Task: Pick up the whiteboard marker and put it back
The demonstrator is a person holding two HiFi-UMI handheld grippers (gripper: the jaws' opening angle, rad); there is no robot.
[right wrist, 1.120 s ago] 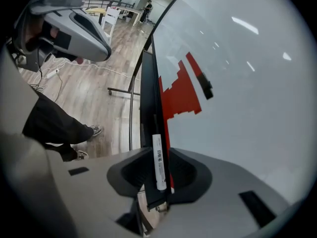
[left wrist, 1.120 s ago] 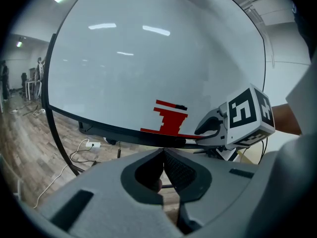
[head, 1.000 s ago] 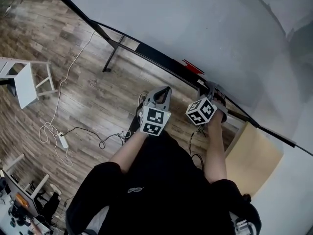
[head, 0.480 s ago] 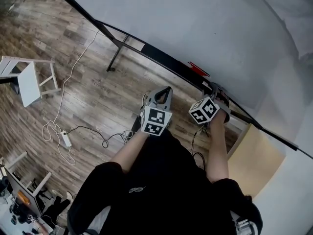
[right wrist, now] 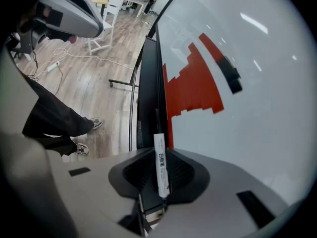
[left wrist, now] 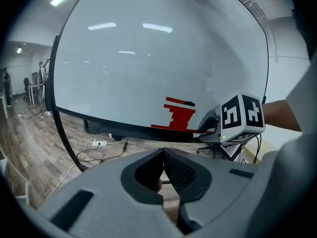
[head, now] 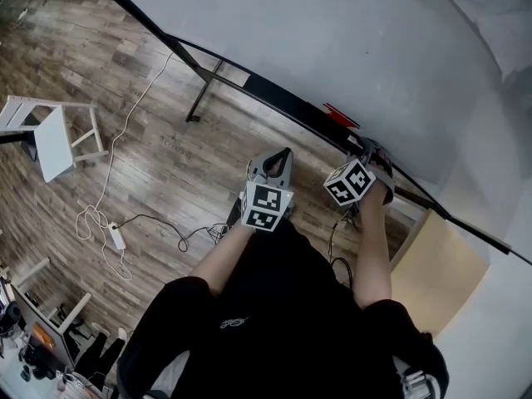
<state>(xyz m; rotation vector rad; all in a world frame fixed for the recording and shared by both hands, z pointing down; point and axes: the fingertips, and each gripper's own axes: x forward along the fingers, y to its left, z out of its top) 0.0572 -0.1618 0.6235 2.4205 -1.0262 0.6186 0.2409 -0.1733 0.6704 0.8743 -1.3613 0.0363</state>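
Observation:
In the right gripper view my right gripper is shut on a white whiteboard marker with black print. The marker points along the black tray at the bottom edge of the whiteboard and hangs just above it. A red stepped drawing is on the board beside it. In the head view the right gripper sits at the tray, and the marker is hidden there. My left gripper hangs left of it over the floor, shut and empty.
A white stool stands on the wood floor at the left. Cables and a power strip lie near my feet. The board's stand leg is ahead, and a pale wooden panel is at the right.
The right gripper with the marker has drifted slightly right along the tray. The left gripper has hardly moved.

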